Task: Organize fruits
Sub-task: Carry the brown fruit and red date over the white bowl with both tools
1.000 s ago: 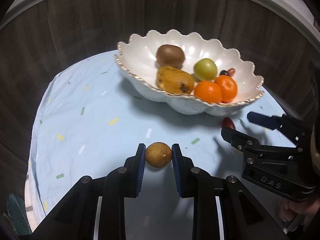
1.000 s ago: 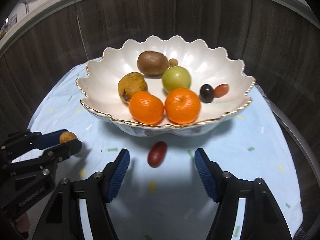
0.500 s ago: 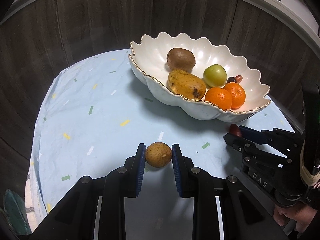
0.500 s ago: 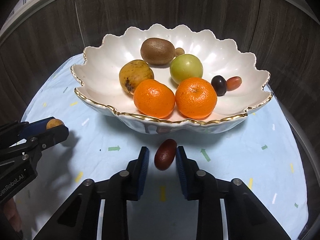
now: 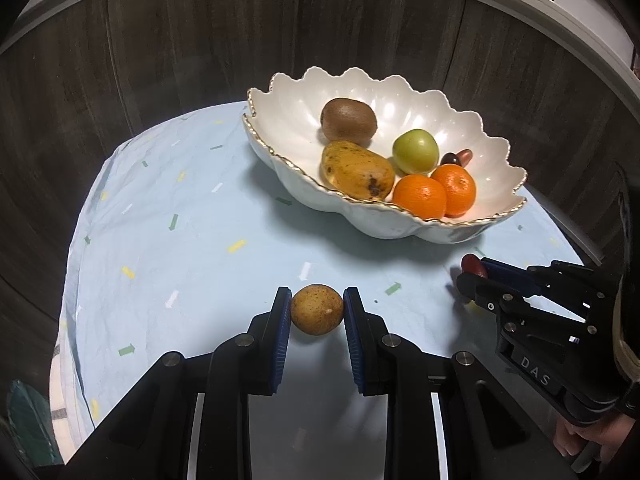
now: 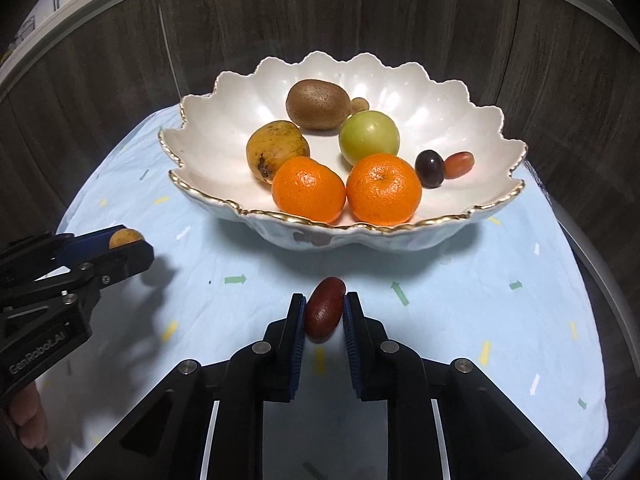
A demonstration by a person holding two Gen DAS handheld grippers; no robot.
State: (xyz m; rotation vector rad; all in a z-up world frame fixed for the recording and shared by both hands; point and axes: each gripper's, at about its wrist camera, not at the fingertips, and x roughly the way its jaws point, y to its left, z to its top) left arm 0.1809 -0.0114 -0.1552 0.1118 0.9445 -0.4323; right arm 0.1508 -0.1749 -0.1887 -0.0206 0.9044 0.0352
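Red fruit [image 6: 325, 309] between right tongs [image 6: 325, 314]

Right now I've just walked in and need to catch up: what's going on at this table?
A person is sorting fruit into the white bowl with two handheld grippers. The left gripper is shut on a small brown fruit; the right gripper has just closed on a dark red fruit. Both are held short of the bowl, over the blue cloth. The bowl already holds a kiwi, two oranges and other fruit.
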